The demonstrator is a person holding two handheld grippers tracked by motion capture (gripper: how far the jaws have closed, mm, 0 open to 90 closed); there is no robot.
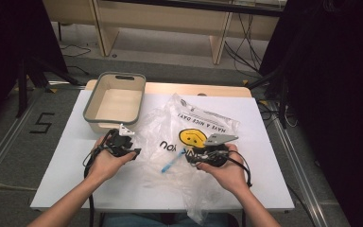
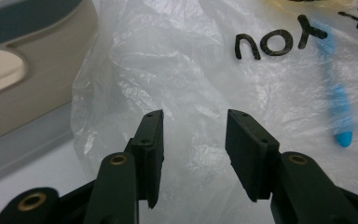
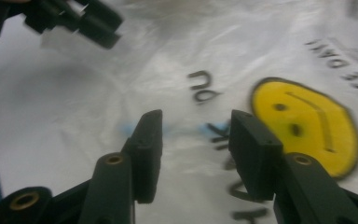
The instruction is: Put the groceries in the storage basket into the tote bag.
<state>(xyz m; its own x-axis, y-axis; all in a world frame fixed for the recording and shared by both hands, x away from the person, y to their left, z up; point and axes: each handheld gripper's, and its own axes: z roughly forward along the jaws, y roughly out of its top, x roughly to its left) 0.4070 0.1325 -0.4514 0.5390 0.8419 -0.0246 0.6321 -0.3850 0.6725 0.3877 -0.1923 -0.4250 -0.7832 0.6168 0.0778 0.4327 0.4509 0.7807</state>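
A clear plastic bag (image 1: 189,120) lies crumpled on the white table (image 1: 75,175), printed with a yellow smiley face (image 1: 192,137) and black lettering. A slim blue thing (image 1: 168,165) shows through the film near the bag's front. My left gripper (image 1: 134,152) sits at the bag's left edge; in the left gripper view its jaws (image 2: 195,114) stand open over the bag (image 2: 177,60), with the blue thing (image 2: 340,107) off to the right. My right gripper (image 1: 191,158) rests on the bag's right part. It is open (image 3: 196,114) above the lettering, beside the smiley face (image 3: 307,126).
A beige basin with a grey rim (image 1: 90,101) stands at the table's back left, just beyond the left gripper; its wall (image 2: 23,93) is close in the left gripper view. The left gripper (image 3: 74,18) appears far off in the right gripper view. Wooden furniture and cables are behind the table.
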